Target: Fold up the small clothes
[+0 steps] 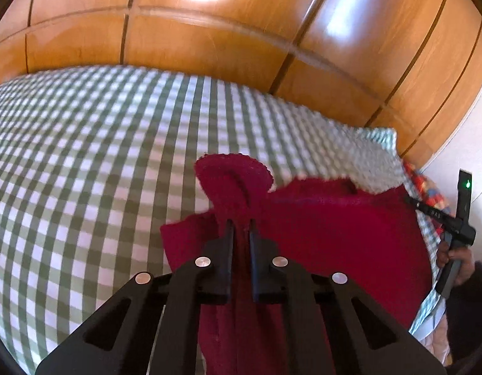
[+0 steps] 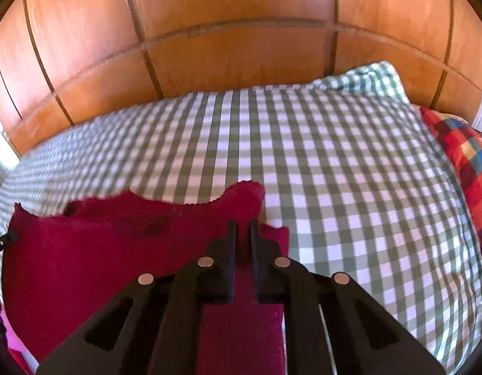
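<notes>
Crimson knitted garment [image 1: 334,243], small and soft with scalloped edges, hangs between your two tools above the green-and-white checked bedcover [image 1: 84,156], with the glossy orange wooden panelling [image 1: 209,47] behind. It is lifted off the bed rather than lying on it, and its stretched top edge runs side to side, from one tool to the other; that looks like its long axis, though the lower part drops out of view, so the full length is hidden.

Your left gripper [image 1: 241,223] has its jaws narrowed onto a bunched corner of the knit, and your right gripper [image 2: 243,223] is pinched the same way on the opposite corner.

To do this step well, I judge you should keep both corners level and the span gently taut, so the cloth hangs without a twist. Lower it evenly onto the checked cover, bottom edge first, and avoid letting one corner sag, because loose knit will slump and spoil the fold line.
</notes>
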Demonstrator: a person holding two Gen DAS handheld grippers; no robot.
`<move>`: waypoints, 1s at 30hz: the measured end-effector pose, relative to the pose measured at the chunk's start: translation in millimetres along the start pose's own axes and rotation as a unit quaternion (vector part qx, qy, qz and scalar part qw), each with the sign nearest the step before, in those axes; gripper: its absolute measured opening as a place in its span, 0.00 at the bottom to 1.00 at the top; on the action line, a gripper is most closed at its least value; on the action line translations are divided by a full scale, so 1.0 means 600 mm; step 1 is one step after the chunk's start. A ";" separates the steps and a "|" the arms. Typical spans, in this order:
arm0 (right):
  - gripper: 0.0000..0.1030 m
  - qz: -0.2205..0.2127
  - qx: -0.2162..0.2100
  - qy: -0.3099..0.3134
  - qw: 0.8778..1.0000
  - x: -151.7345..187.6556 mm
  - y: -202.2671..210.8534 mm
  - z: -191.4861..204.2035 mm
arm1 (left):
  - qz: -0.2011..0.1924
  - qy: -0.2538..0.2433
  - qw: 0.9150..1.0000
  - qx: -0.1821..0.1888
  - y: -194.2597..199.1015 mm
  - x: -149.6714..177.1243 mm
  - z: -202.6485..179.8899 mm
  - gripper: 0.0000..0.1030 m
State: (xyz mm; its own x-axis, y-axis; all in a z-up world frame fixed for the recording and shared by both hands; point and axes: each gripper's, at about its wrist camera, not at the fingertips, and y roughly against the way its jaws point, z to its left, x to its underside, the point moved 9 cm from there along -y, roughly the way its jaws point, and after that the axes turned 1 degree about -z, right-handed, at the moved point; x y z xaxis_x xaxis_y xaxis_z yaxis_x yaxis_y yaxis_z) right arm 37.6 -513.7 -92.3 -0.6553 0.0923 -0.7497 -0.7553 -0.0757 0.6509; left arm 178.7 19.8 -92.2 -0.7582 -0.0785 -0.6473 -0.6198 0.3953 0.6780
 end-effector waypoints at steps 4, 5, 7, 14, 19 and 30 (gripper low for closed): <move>0.03 -0.039 -0.006 -0.023 0.999 -0.033 0.034 -0.010 | -0.034 0.008 0.999 0.000 0.020 -0.030 0.002 0.06; 0.03 -0.044 0.002 -0.022 0.999 -0.038 0.036 -0.013 | -0.035 0.009 0.999 -0.005 0.018 -0.035 0.004 0.06; 0.03 -0.036 0.010 -0.030 0.999 -0.043 0.019 -0.023 | -0.027 0.012 0.999 -0.027 0.004 -0.040 0.014 0.06; 0.04 0.044 0.034 -0.042 0.998 0.024 -0.080 -0.041 | 0.061 0.004 0.991 -0.122 -0.083 0.008 0.050 0.06; 0.42 0.029 0.036 -0.036 0.998 0.021 -0.062 -0.040 | 0.032 -0.030 0.986 -0.160 -0.047 0.008 0.032 0.08; 0.61 0.032 -0.013 -0.049 0.998 0.066 0.023 -0.022 | -0.006 -0.066 0.981 -0.184 0.043 0.051 -0.002 0.07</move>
State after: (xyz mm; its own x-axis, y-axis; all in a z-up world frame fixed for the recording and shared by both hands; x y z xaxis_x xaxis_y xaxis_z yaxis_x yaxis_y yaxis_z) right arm 1.1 -524.4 -114.8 -0.6996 0.1830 -0.6907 -0.7127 -0.1102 0.6927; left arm 139.0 26.7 -94.2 -0.7329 0.0485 -0.6786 -0.6777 0.0358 0.7344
